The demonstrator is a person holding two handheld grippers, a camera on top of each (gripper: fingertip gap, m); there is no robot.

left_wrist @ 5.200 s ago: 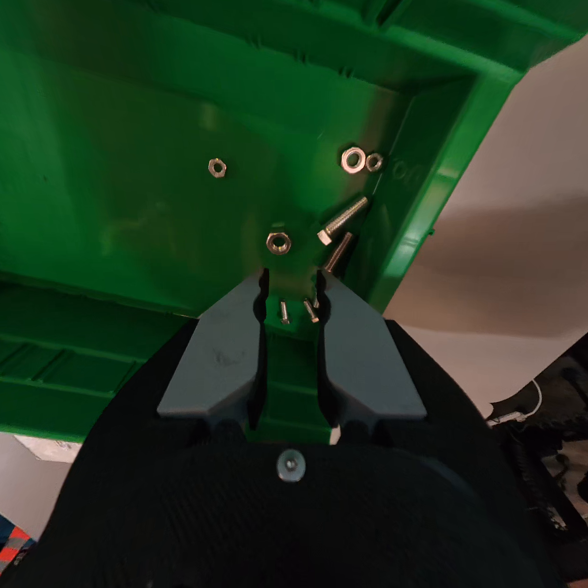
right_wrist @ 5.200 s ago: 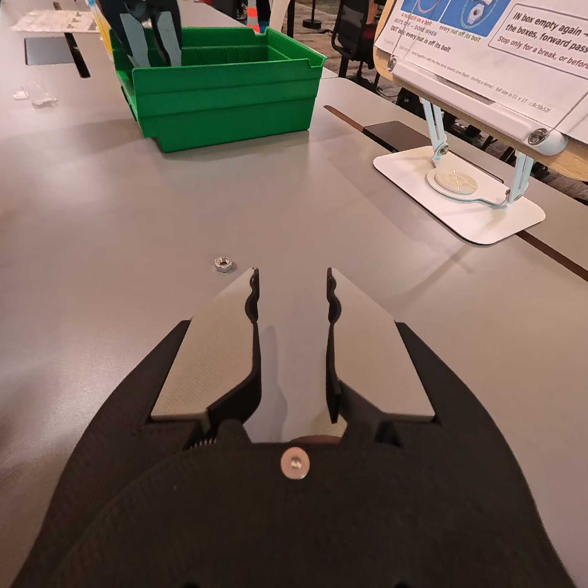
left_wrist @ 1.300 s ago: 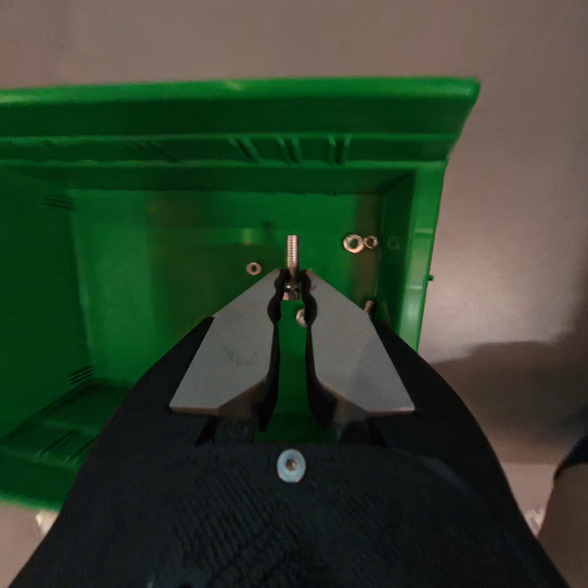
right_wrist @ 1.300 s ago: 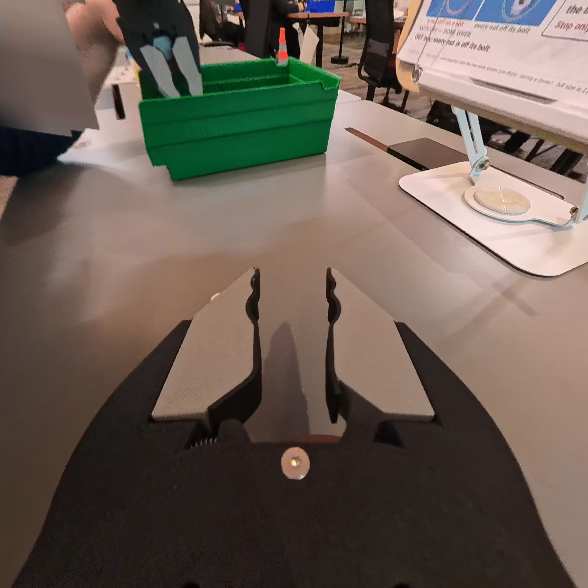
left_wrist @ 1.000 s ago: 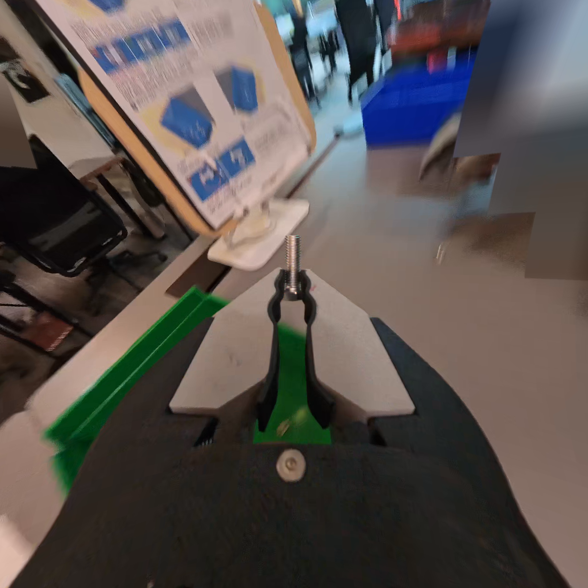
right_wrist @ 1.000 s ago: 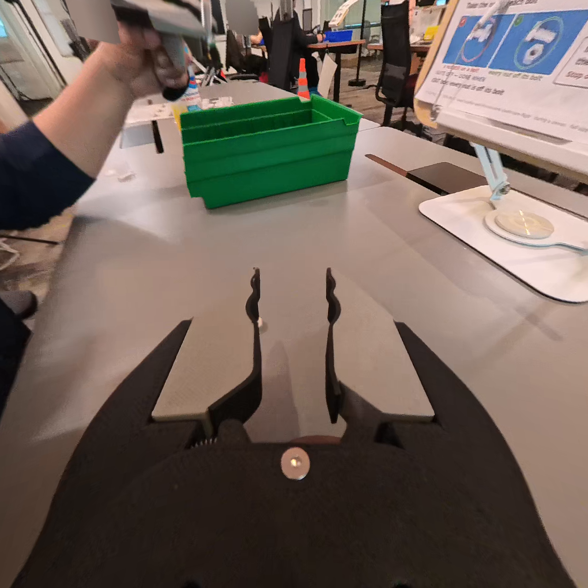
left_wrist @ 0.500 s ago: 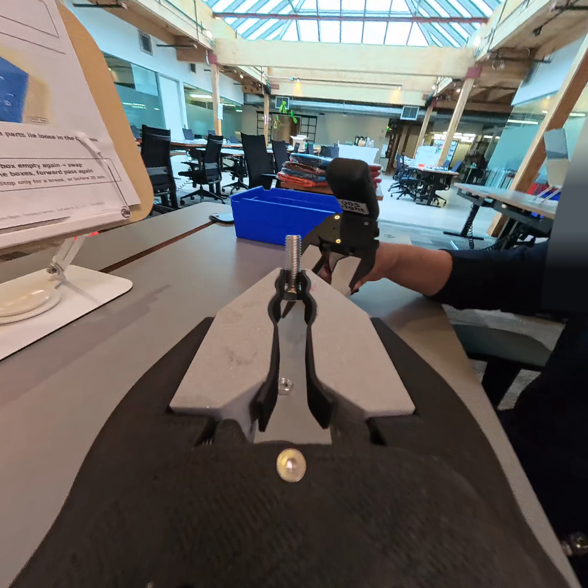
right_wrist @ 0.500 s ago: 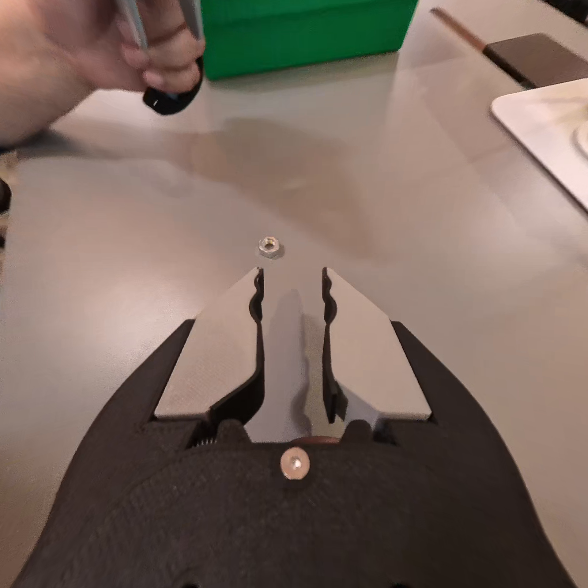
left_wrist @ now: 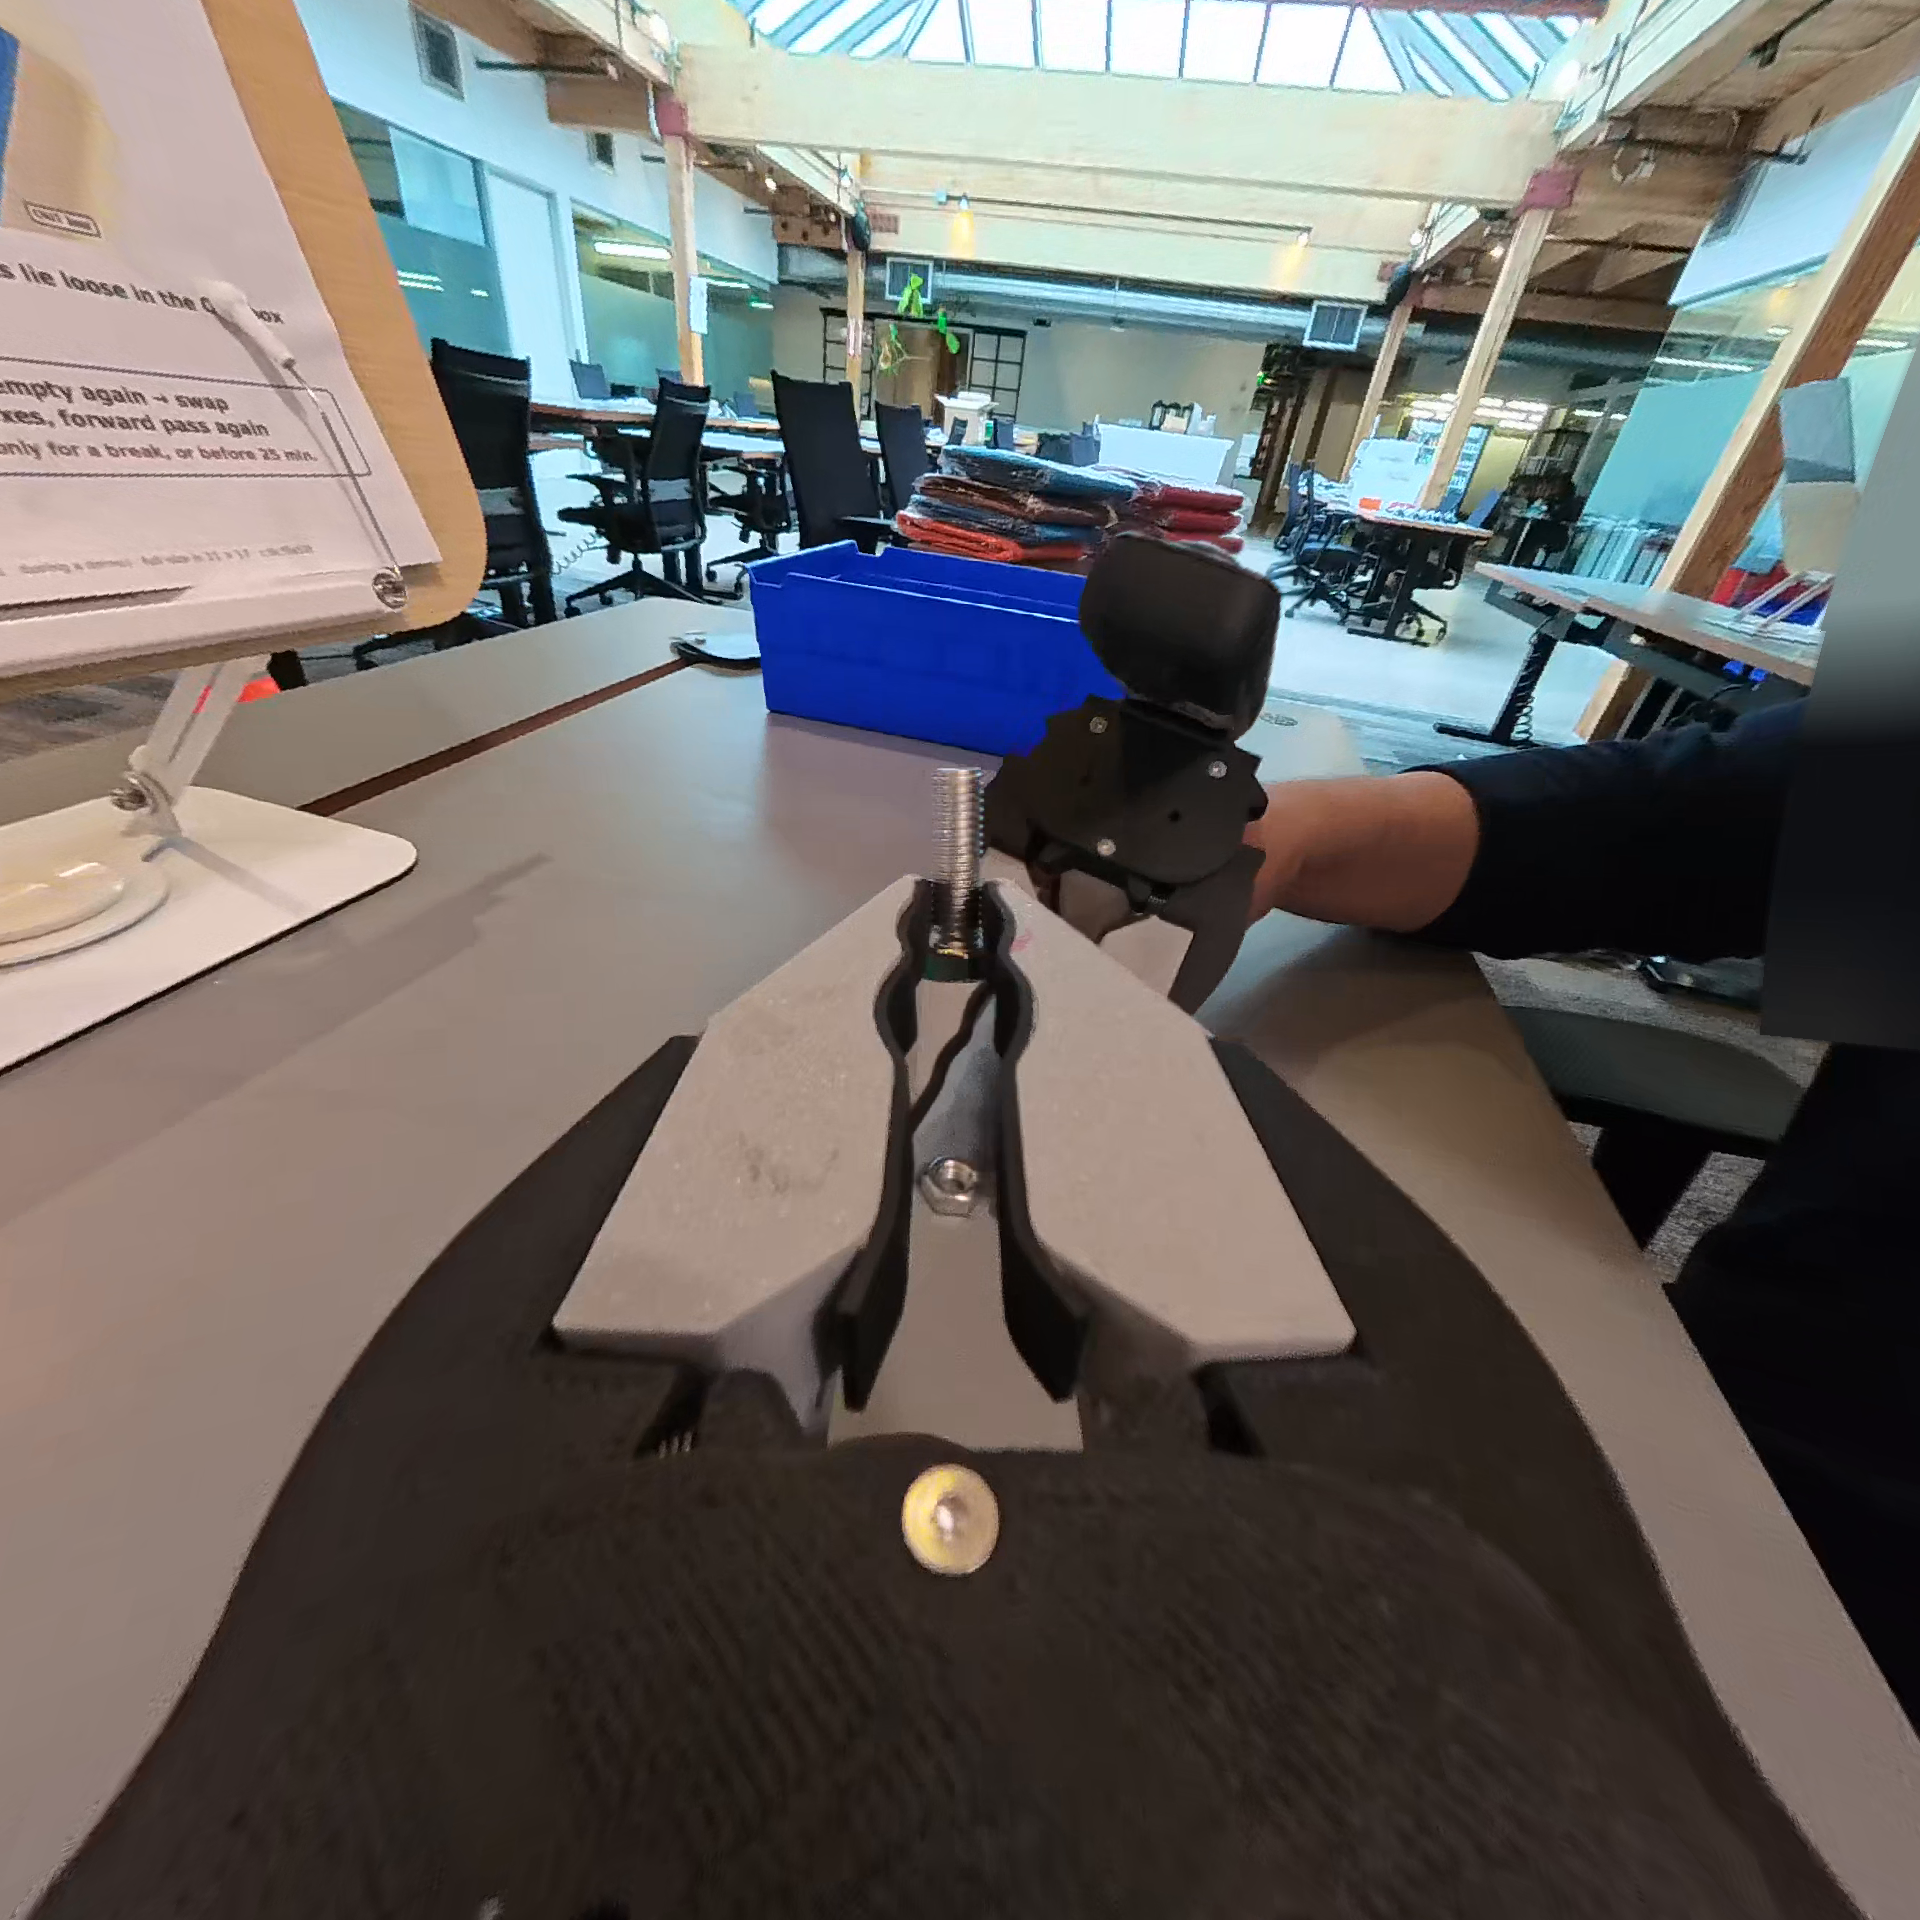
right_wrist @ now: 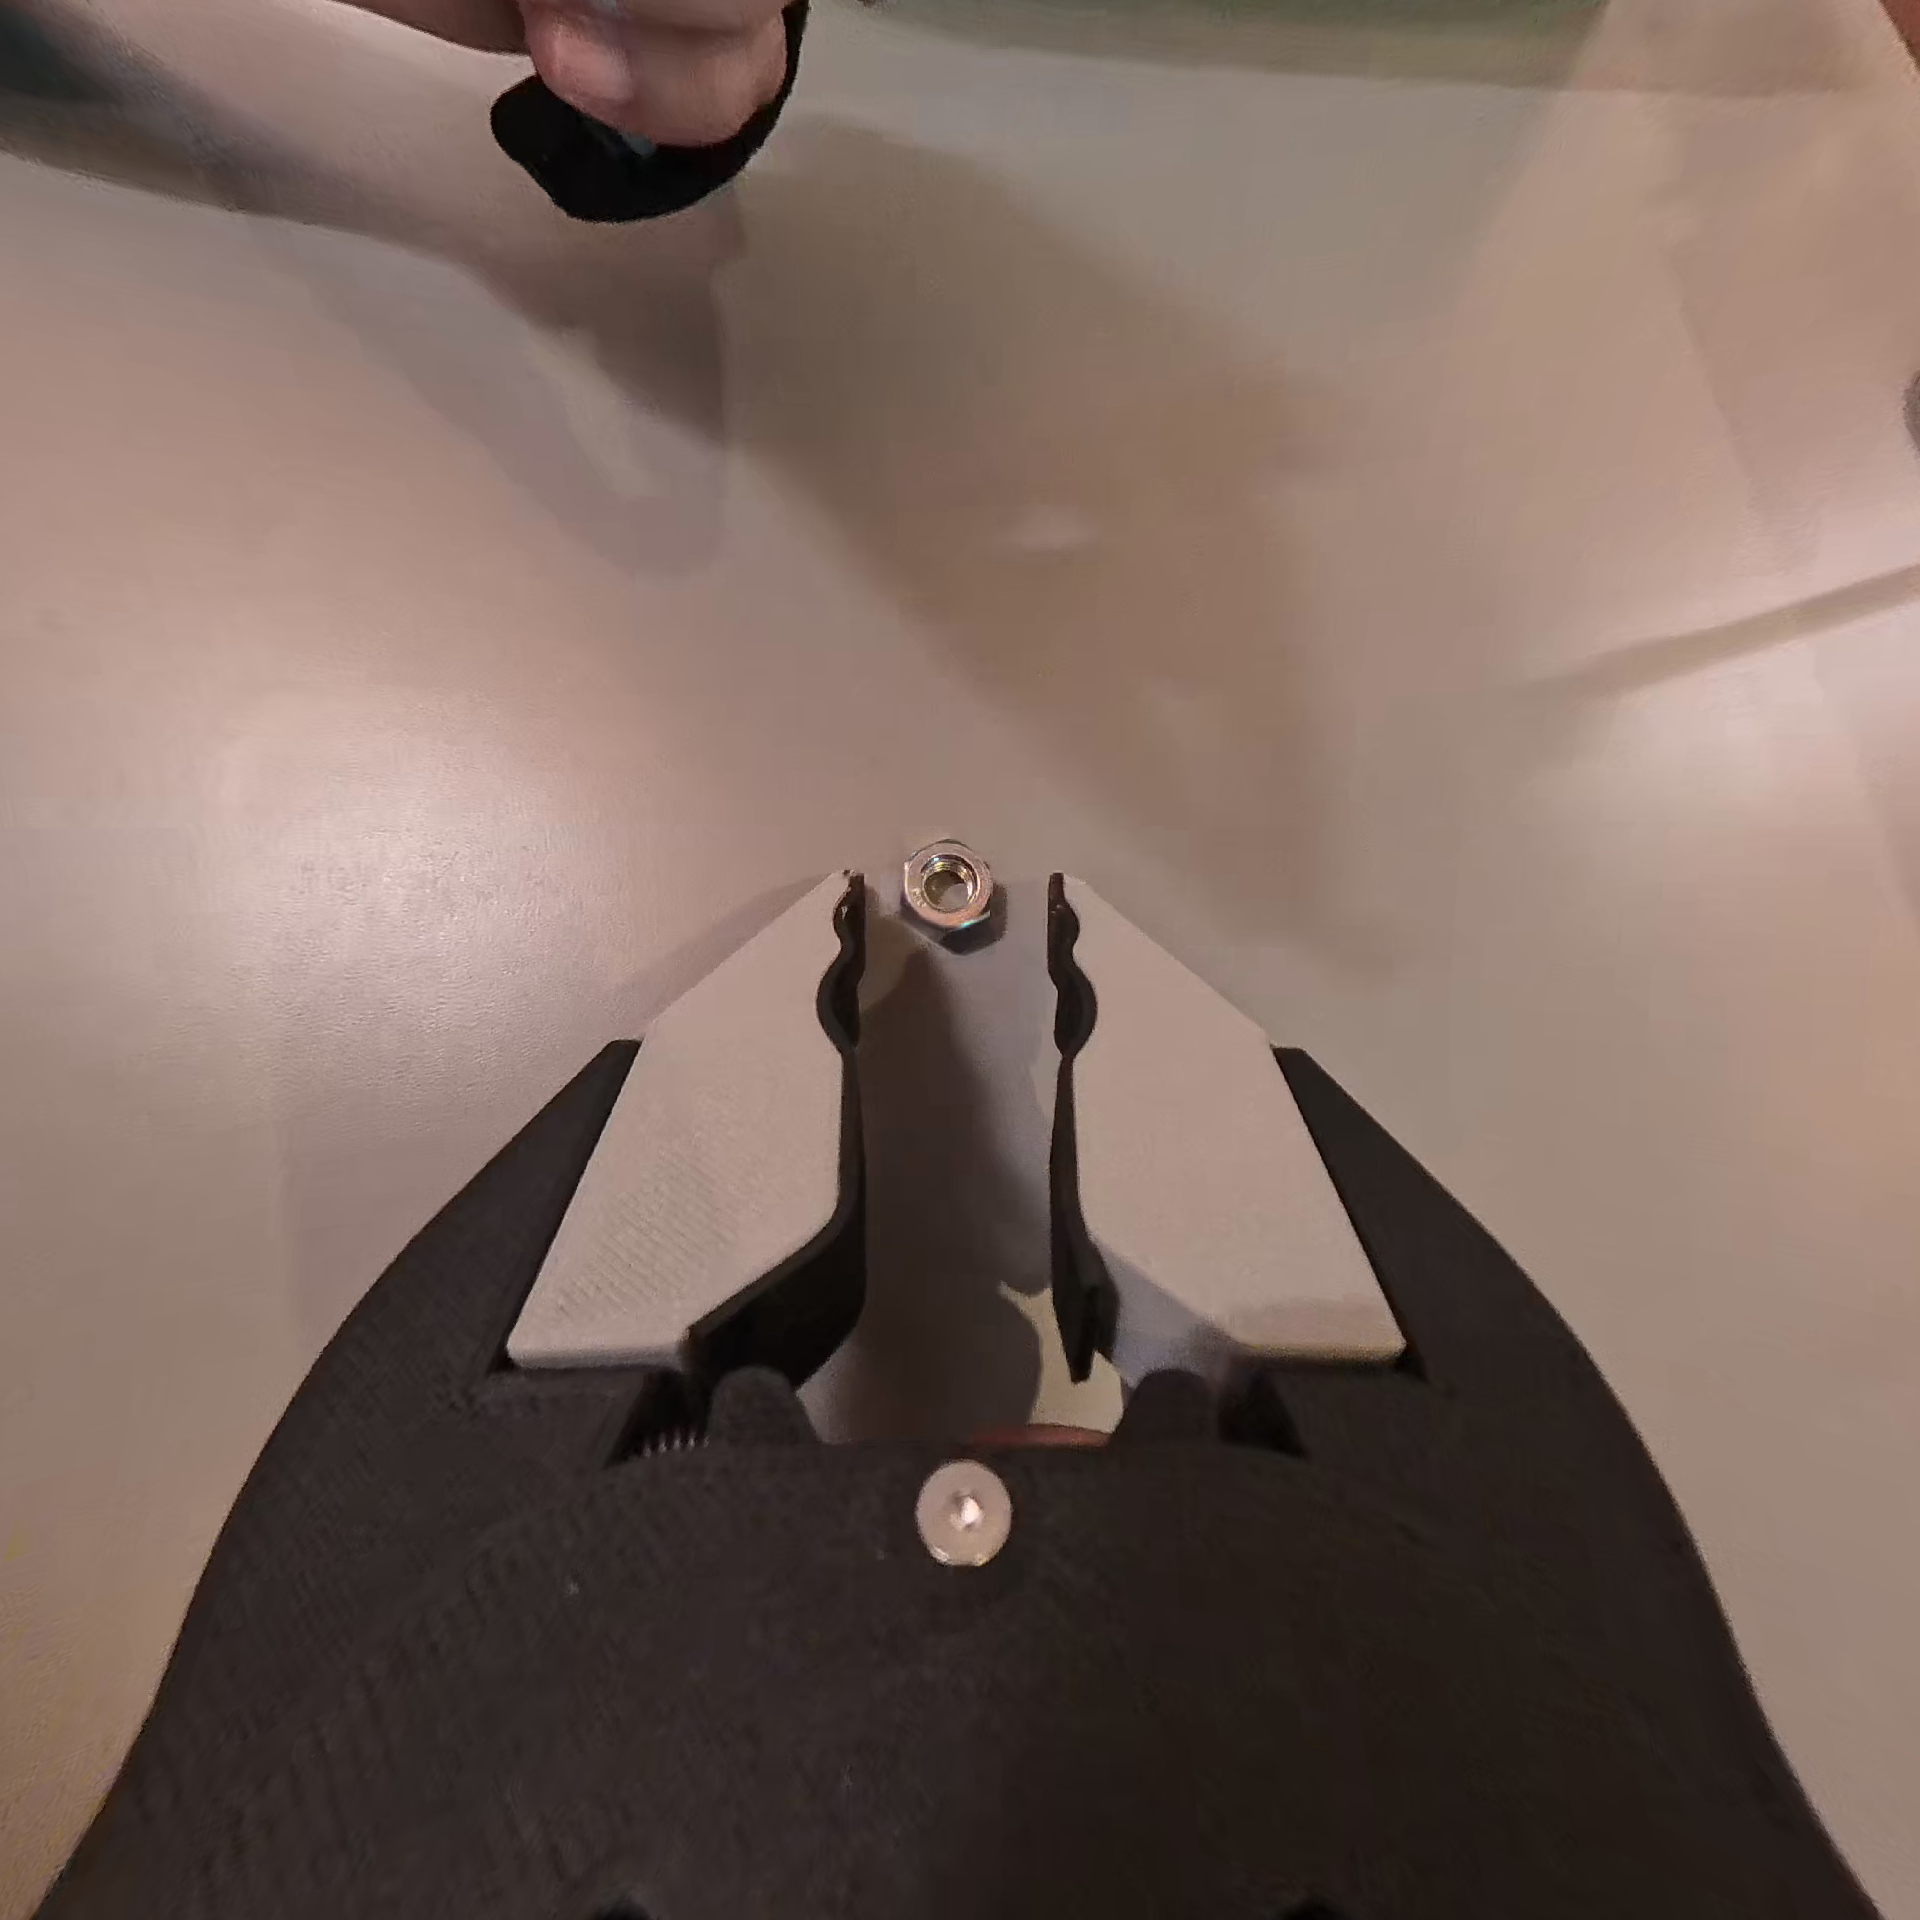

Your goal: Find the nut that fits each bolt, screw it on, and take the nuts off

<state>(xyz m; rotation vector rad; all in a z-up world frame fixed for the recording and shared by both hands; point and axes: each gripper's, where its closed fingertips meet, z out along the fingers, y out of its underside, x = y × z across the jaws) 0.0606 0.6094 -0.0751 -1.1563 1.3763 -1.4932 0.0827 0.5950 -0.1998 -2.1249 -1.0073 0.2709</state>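
Note:
My left gripper is shut on the head of a silver bolt. It holds the bolt upright above the grey table, thread pointing up. A silver hex nut lies on the table and shows through the gap behind my left fingertips. My right gripper points down at the table and is open. A silver hex nut lies flat between its fingertips, with a gap to each pad. The right gripper also shows in the left wrist view, held in a hand just beyond the bolt.
A blue bin stands at the far side of the table. A document stand on a white base is at the left. A dark-sleeved arm reaches in from the right. A hand on the left gripper's handle shows in the right wrist view. About 12 cm separates my left fingertips from my right.
My left gripper took the bolt out of the green bin and swung over the table. My right gripper tipped down and moved forward until the nut lay between its fingertips; its jaws narrowed a little.

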